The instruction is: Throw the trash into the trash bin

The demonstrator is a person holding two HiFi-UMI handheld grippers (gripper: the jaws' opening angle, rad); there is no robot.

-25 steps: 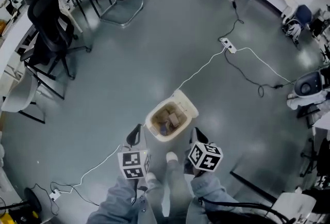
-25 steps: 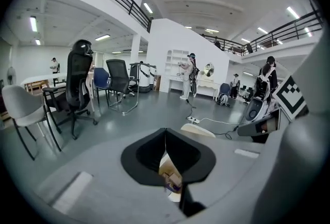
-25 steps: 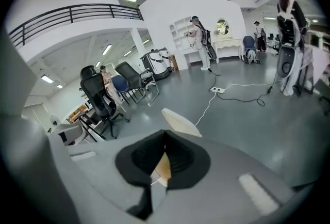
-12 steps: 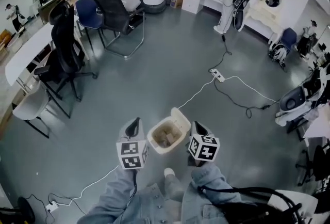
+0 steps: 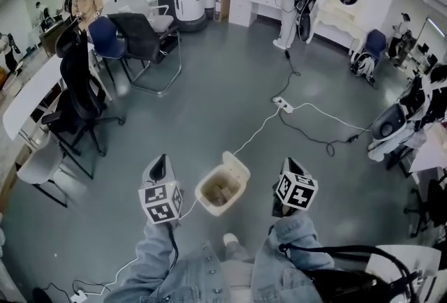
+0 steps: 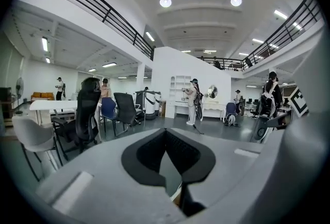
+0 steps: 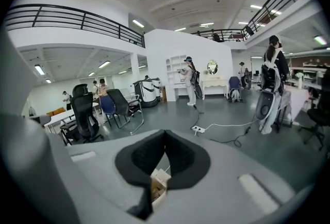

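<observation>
A cream trash bin [image 5: 209, 201] with its lid [image 5: 236, 163] tipped open stands on the grey floor, brownish trash [image 5: 223, 193] inside it. My left gripper [image 5: 160, 160] hangs to the bin's left and my right gripper [image 5: 289, 163] to its right, both raised above the floor and apart from the bin. In the left gripper view the jaws [image 6: 165, 132] are shut with nothing held; a sliver of the bin [image 6: 178, 198] shows below them. In the right gripper view the jaws [image 7: 165, 134] meet at the tips, empty, with the bin [image 7: 158, 185] on the floor beyond.
A white cable [image 5: 260, 128] runs from the bin to a power strip [image 5: 283, 105]. Black office chairs [image 5: 78, 92] and a white table [image 5: 24, 95] stand at the left. A white machine [image 5: 390, 128] sits at the right. People stand at the back.
Both grippers have lifted and spread away from the bin. The head view has tilted up, so more of the room shows and the bin sits smaller between the grippers.
</observation>
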